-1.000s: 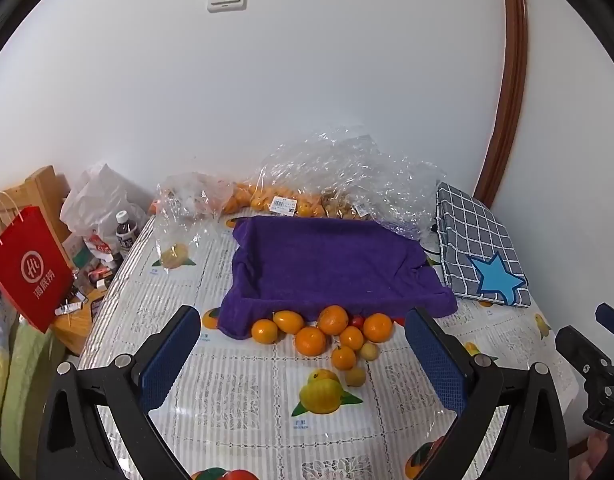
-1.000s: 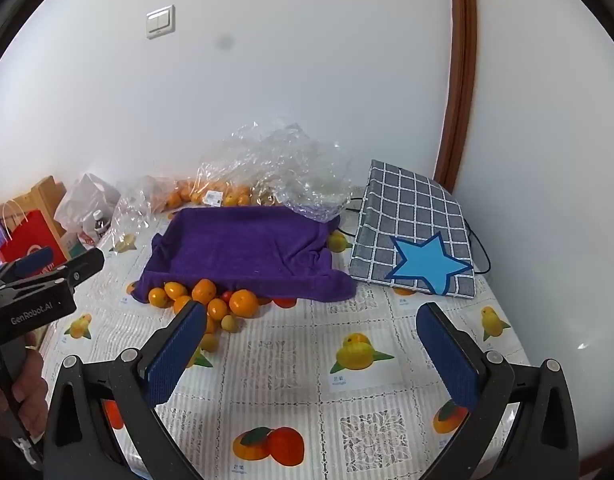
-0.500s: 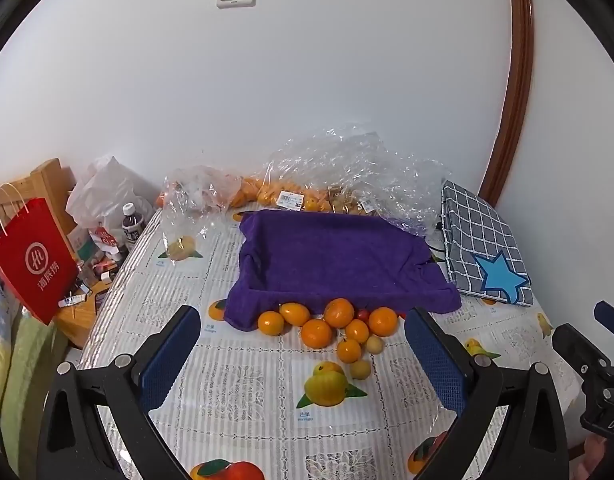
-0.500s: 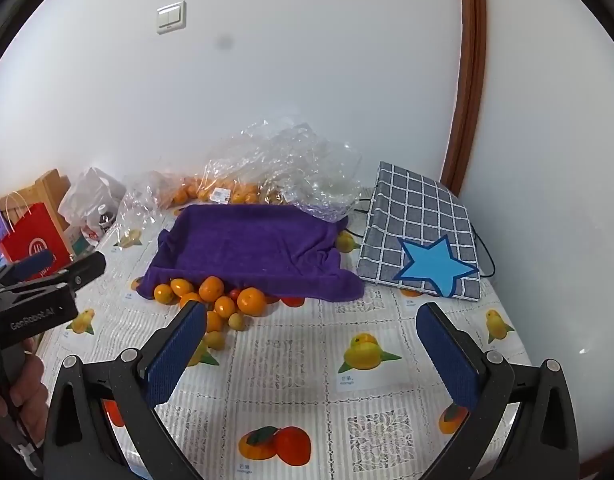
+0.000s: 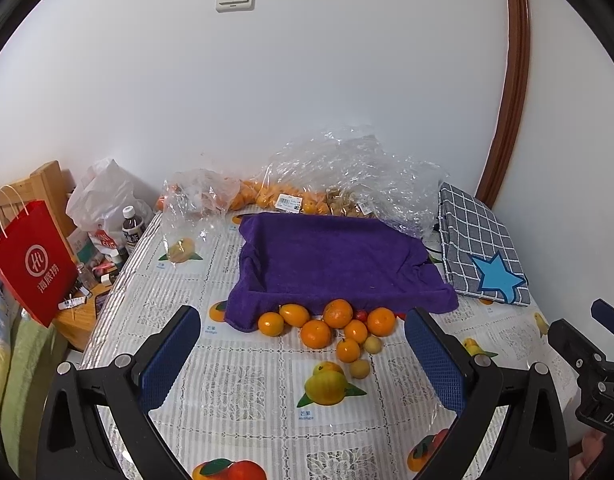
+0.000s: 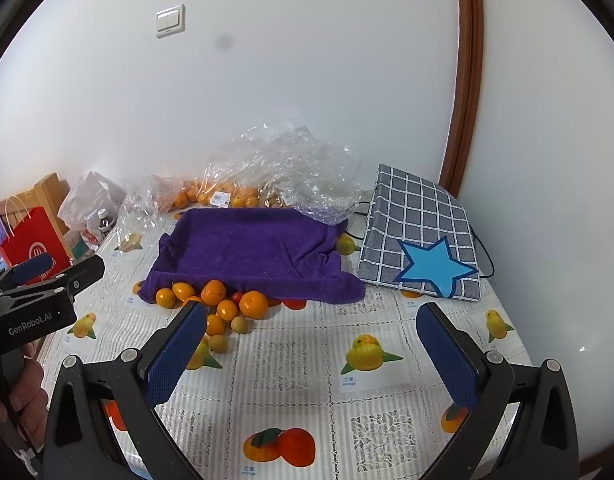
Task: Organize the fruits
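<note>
Several oranges [image 5: 316,333] and small pale fruits [image 5: 360,369] lie in a loose pile on the patterned tablecloth, in front of a tray covered with a purple towel [image 5: 335,256]. The pile also shows in the right wrist view [image 6: 227,309], as does the towel tray [image 6: 251,246]. A small red fruit [image 5: 361,315] sits among the oranges. My left gripper [image 5: 303,356] is open and empty, held above the table short of the pile. My right gripper [image 6: 311,354] is open and empty, right of the pile.
Clear plastic bags with more oranges [image 5: 291,196] lie behind the tray by the wall. A grey checked bag with a blue star [image 5: 483,256] lies at the right. A red paper bag [image 5: 31,260], bottle and clutter stand off the table's left edge.
Both grippers have drifted slightly, so the scene sits a little lower in both views. The fruits and the tray have not moved. Both grippers stay open.
</note>
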Demonstrator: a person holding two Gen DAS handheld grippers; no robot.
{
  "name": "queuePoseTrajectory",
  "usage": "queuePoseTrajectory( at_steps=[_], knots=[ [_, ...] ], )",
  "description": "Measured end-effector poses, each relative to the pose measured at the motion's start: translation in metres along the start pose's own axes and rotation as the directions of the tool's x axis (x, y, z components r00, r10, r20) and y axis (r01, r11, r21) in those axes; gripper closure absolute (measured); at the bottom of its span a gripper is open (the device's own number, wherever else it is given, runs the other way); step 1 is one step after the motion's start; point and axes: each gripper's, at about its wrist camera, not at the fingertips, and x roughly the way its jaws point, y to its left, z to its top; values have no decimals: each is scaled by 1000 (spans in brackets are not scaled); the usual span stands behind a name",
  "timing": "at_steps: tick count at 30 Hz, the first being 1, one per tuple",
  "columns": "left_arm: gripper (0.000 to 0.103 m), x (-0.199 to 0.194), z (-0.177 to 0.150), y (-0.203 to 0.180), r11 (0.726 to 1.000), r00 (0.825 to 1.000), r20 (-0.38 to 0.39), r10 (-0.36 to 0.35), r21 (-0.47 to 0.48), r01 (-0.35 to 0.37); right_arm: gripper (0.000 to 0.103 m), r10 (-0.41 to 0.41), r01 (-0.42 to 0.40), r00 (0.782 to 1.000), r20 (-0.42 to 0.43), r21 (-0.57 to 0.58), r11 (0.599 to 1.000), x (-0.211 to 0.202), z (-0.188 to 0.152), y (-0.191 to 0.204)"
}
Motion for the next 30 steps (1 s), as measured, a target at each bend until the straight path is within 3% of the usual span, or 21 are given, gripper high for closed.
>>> queuePoseTrajectory(
  at_steps=[30],
  knots=[
    [0,-2,7,-1,1000,1000,6,7,2,-7,0,1,-1,1000,12,-1,1000,0,-3,3]
  ],
)
